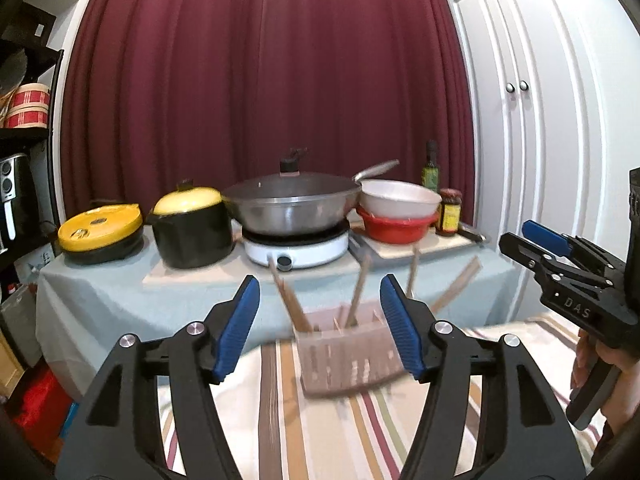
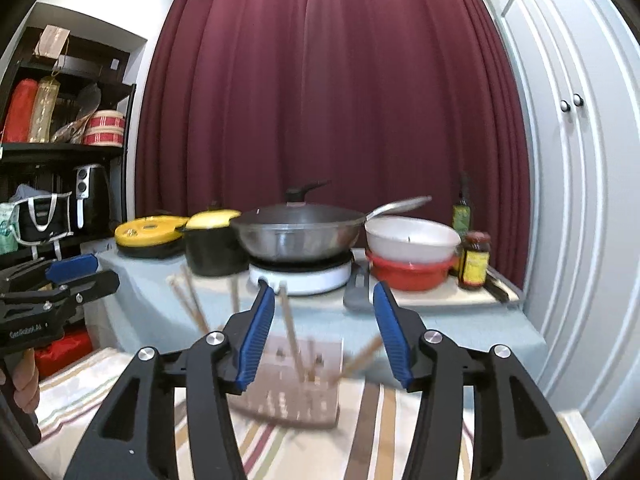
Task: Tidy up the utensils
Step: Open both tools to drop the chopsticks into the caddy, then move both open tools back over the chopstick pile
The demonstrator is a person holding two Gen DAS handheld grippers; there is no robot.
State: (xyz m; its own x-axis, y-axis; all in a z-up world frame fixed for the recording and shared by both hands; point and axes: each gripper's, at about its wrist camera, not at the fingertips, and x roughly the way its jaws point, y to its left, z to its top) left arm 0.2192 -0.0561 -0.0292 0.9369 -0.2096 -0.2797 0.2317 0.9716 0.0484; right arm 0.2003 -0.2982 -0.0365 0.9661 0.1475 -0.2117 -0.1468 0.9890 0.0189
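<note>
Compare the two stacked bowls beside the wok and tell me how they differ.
The white bowl sits on top, nested in the red bowl, which rests on the board. The white bowl looks wider at the rim and shows its inside; the red bowl shows only its outer wall. Both are round, upright, and right of the wok.

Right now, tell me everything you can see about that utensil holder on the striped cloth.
The utensil holder is a pale, translucent-looking plastic box with slotted walls, blurred in both views. It stands upright on the striped cloth, in front of the covered table. Several wooden chopsticks lean out of it at different angles. Neither gripper touches it.
</note>
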